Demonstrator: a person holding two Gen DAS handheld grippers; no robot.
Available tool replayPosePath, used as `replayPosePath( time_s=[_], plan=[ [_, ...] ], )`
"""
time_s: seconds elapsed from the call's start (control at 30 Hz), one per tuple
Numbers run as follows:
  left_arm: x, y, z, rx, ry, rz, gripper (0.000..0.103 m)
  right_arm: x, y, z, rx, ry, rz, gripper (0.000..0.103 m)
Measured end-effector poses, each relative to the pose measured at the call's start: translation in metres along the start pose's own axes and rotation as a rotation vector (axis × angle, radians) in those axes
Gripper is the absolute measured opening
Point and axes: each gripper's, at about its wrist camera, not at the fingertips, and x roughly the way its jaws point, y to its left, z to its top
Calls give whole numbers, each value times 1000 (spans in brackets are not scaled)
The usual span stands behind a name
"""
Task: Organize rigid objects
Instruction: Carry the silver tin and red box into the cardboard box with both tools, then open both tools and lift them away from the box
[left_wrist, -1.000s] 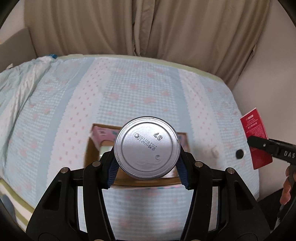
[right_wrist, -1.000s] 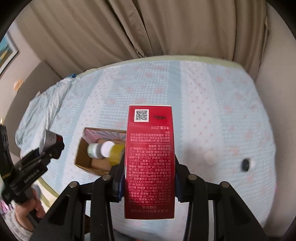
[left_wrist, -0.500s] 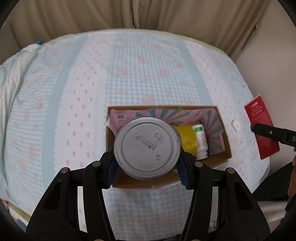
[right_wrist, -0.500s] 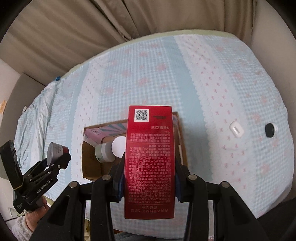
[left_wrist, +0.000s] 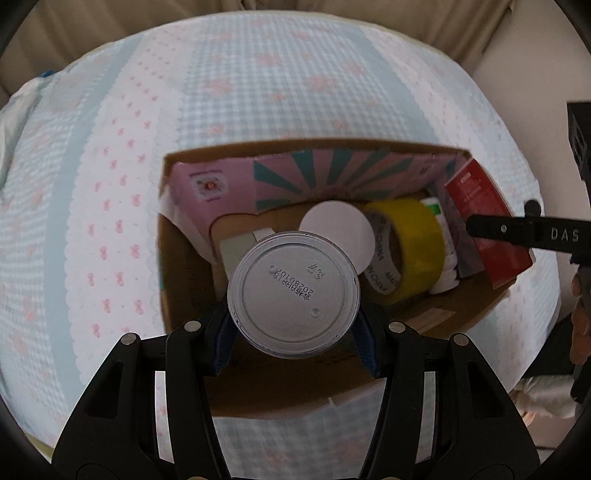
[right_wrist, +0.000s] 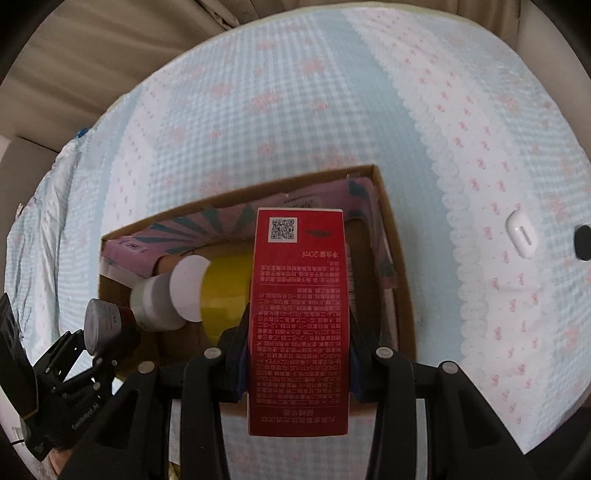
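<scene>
Cardboard fills much more of both views than it did a second ago: the box (left_wrist: 461, 314) on the bed (left_wrist: 110, 184) has grown from a small shape beyond your tongs to a wide open tray right under them, and you now look almost straight into it. Curtains that took up the top of each view earlier are down to a thin strip.

Your left tongs (left_wrist: 293, 325) still clamp the can (left_wrist: 293, 291) by its sides, silver end toward the camera, and it now hangs over the box's near left part instead of over bare bedding. Your right tongs (right_wrist: 297, 354) keep their pinch on the red carton (right_wrist: 298, 321), held lengthwise with the QR code at the far end; its far end now sits over the right side of the box, where before it was off beyond the box's right edge in the left view.

Inside, contents hidden or tiny earlier are plain: a pink pack (left_wrist: 229, 184) along the far wall, a white-capped jar (right_wrist: 166, 295), a yellow tape roll (left_wrist: 410, 236) and a small white bottle (left_wrist: 448, 258).

On the bedding to the right, the white case (right_wrist: 521, 234) and black disc (right_wrist: 583, 243) lie well apart from the box, now close to the right view's edge.
</scene>
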Motion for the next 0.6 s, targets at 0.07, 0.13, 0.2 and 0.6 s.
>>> replayPosePath(
  time_s=[0.07,0.13,0.2,0.6],
  plan=[
    [3,-1,0,20,8,7,50,7,-1,0,8,16,3,38],
    [3,-4,0,40,10,10,50,10,0,-1,8,26,14,38],
    [4,-8,0,66,13,23,50,14,1,0,1,34,19,38],
    [-2,-7,1,98,-7,33,103,9,3,5,11,-30,23,103]
  ],
)
